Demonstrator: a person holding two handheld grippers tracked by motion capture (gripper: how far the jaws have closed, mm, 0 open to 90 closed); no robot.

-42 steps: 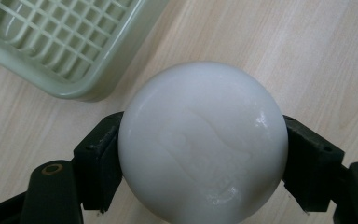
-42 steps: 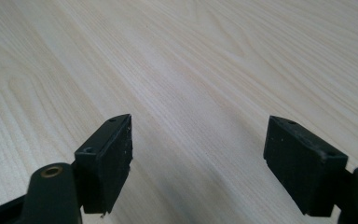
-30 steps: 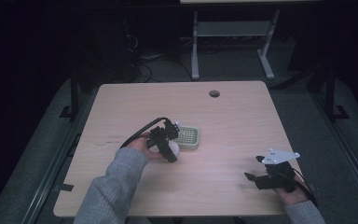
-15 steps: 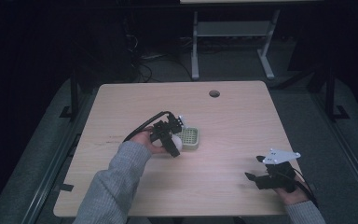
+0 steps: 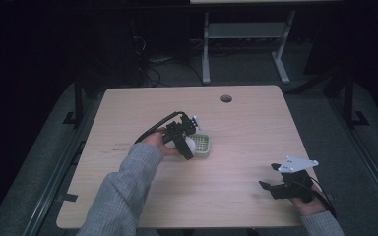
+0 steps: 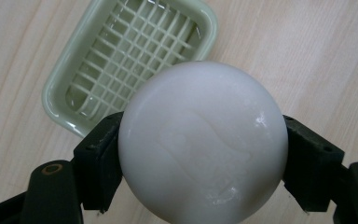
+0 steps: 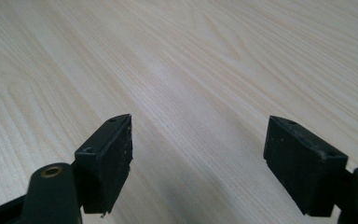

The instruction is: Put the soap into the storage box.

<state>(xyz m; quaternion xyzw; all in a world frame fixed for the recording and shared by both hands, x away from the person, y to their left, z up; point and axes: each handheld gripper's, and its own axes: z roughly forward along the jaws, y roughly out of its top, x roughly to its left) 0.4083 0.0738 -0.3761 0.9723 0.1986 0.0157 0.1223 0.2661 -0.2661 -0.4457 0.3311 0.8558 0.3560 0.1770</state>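
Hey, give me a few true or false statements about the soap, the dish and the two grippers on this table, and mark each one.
1. The left gripper is clamped on a round white soap bar. True.
2. The soap bar lies inside the green soap dish. False: it is held in the gripper above the table, and the dish's grid is bare.
3. The right gripper holds a sponge. False: its jaws stand open with nothing between them, over bare wooden table.
4. In the high view, the soap dish sits near the middle of the table. True.
5. The right gripper is next to the dish. False: it is off near the table's front right corner.
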